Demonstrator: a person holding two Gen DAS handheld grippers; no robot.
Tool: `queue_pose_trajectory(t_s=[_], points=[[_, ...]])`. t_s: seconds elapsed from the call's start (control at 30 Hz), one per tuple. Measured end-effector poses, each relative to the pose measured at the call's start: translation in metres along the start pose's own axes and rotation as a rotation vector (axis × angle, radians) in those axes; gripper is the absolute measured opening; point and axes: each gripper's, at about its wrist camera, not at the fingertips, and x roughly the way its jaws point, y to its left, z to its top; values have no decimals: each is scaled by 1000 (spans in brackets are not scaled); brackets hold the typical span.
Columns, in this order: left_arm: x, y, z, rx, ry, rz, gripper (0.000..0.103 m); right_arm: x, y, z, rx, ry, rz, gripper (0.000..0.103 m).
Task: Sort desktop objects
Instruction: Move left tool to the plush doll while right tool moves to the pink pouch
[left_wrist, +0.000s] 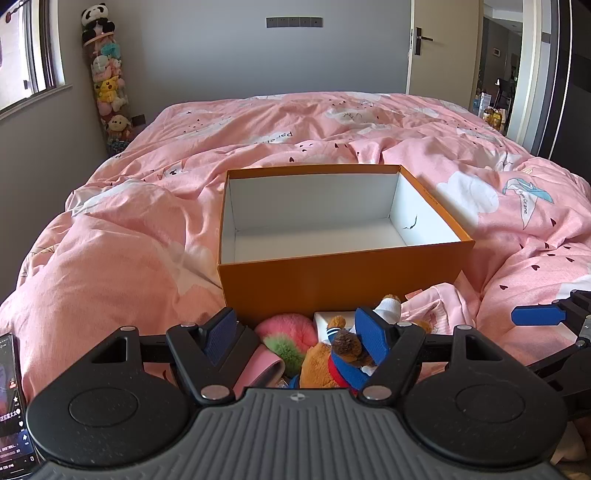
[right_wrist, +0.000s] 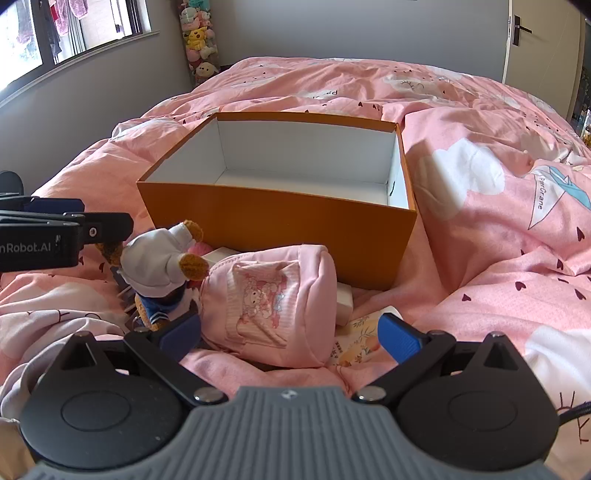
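The pink pouch (right_wrist: 280, 306) lies on the quilt directly ahead of the right gripper (right_wrist: 290, 338), between its two spread blue fingers, with its long axis running crosswise from one finger to the other, so it spans nearly the whole gap; the left finger sits just beside or against one end, though contact cannot be told, and the right finger stands apart from the other. The right tongs are released and hold nothing. Just to their left stands the plush bear (right_wrist: 162, 269) in a white hat and blue jacket, touching the pouch. That bear lies straight ahead of the left gripper (left_wrist: 297, 330), between its fingers, and those tongs too are spread wide and empty, so each hand has its own nearest thing: right for the pouch, left for the bear. Beside the bear, ahead of the left tongs, is a pink and green fluffy toy (left_wrist: 284, 334); a small white box (right_wrist: 343, 299) and a printed packet (right_wrist: 360, 339) peek out beyond the pouch. Further ahead of both tongs sits the orange box (right_wrist: 280, 229), lidless, its white inside bare. My judgement: the pouch's crosswise lie makes an end-on grip awkward.
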Motion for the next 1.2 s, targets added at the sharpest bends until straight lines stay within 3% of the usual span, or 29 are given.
queue_pose_trajectory(t_s=[0.67,1.0,1.2], points=[[0,-1,-1,1,2,-2,84,0,3,1,-13,6,15,102],[-4,-7,-2,28,-12,-60,84,-2,2,3,-14,-1,29,101],[-7,-4,2,53,8,-120,84,-3,-5,11,-25,13,34,87]])
